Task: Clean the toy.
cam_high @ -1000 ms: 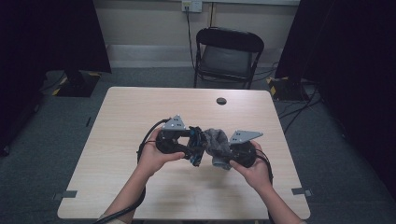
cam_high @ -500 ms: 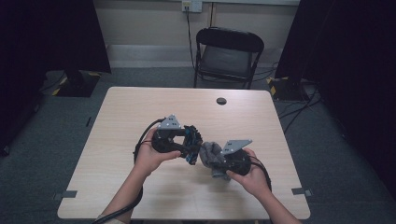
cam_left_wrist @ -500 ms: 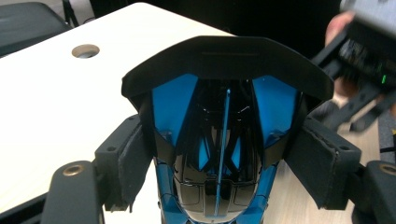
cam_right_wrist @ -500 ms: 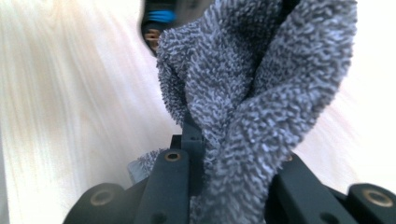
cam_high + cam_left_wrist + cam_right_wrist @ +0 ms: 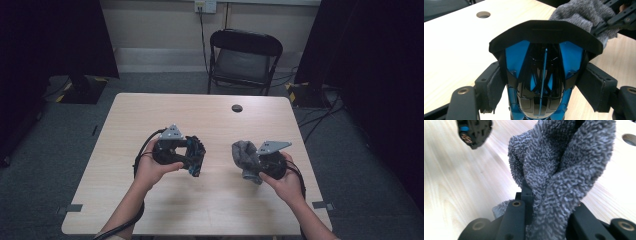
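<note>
A glossy black and blue gadget (image 5: 195, 155), shaped like a computer mouse, is clamped in my left gripper (image 5: 191, 155) left of the table's middle. In the left gripper view the gadget (image 5: 543, 72) stands between the two padded jaws of that gripper (image 5: 544, 85), which press on its sides. A grey terry cloth (image 5: 244, 158) is bunched in my right gripper (image 5: 251, 164), a hand's width to the right of the gadget and apart from it. In the right gripper view the cloth (image 5: 560, 167) rises out of the shut jaws, and the gadget (image 5: 474, 130) shows at the top left.
The light wooden table (image 5: 150, 115) has a round cable hole (image 5: 237, 108) near its far edge. A black folding chair (image 5: 245, 55) stands behind the table. Dark curtains hang on both sides. Cables trail from both grippers over the near edge.
My hands have drawn apart. The right gripper has carried the cloth to the right, off the gadget that it was against a second ago. The left gripper has barely shifted.
</note>
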The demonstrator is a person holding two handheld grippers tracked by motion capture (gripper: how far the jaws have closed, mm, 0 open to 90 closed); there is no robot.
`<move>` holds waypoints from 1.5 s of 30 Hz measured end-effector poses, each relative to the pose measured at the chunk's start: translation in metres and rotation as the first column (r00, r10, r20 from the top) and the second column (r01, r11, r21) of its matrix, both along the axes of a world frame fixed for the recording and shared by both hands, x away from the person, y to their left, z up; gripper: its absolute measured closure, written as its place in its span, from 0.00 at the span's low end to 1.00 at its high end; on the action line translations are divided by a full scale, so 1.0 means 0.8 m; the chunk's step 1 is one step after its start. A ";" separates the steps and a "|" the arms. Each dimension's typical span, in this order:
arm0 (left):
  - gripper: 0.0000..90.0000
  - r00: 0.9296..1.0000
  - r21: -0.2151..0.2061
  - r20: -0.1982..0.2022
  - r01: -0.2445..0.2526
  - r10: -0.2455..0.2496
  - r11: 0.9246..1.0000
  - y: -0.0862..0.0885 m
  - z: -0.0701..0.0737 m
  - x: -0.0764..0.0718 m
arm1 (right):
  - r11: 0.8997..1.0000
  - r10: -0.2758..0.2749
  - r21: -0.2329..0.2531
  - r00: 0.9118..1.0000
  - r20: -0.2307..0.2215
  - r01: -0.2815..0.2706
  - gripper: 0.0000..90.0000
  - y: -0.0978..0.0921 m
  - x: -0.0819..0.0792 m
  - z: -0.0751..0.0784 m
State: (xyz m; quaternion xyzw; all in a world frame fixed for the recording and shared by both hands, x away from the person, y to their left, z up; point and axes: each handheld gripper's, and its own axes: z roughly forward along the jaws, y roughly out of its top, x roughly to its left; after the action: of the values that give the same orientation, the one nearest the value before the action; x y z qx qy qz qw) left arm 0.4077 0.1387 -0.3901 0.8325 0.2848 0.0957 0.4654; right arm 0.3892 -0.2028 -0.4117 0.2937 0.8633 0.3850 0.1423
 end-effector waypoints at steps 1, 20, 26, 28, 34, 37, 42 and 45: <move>0.28 1.000 -0.002 -0.009 -0.008 0.007 1.000 0.003 -0.002 0.000 | 1.000 -0.006 -0.002 1.000 0.001 0.006 0.86 -0.002 0.001 -0.001; 0.28 0.994 0.049 -0.031 -0.106 0.107 0.993 0.054 -0.020 0.008 | 0.994 -0.111 -0.003 0.994 -0.016 0.111 0.86 -0.040 0.015 -0.016; 0.28 0.992 0.071 -0.039 -0.117 0.120 0.991 0.057 -0.029 0.010 | 0.994 -0.110 -0.023 0.994 -0.023 0.109 0.86 -0.038 0.015 -0.023; 0.28 0.991 0.072 -0.038 -0.124 0.127 0.990 0.057 -0.029 0.011 | 0.993 -0.112 -0.029 0.993 -0.024 0.111 0.86 -0.037 0.014 -0.025; 0.28 0.991 0.114 -0.032 -0.129 0.133 0.985 0.058 -0.026 0.017 | 0.990 -0.133 -0.045 0.991 -0.025 0.132 0.86 -0.040 0.015 -0.031; 0.28 0.990 0.113 -0.033 -0.134 0.138 0.985 0.058 -0.027 0.019 | 0.990 -0.136 -0.044 0.990 -0.024 0.135 0.86 -0.041 0.015 -0.033; 0.28 0.989 0.105 -0.034 -0.138 0.142 0.985 0.053 -0.031 0.025 | 0.989 -0.141 -0.045 0.990 -0.030 0.140 0.86 -0.043 0.015 -0.040; 0.28 0.989 0.118 -0.035 -0.139 0.144 0.983 0.050 -0.034 0.030 | 0.989 -0.144 -0.043 0.989 -0.031 0.143 0.86 -0.044 0.015 -0.043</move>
State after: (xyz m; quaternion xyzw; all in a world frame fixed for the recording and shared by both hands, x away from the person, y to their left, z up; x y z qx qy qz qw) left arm 0.4316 0.1785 -0.4173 0.8375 0.3472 0.1268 0.4024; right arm 0.4015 -0.2378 -0.4464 0.3588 0.8498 0.3511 0.1607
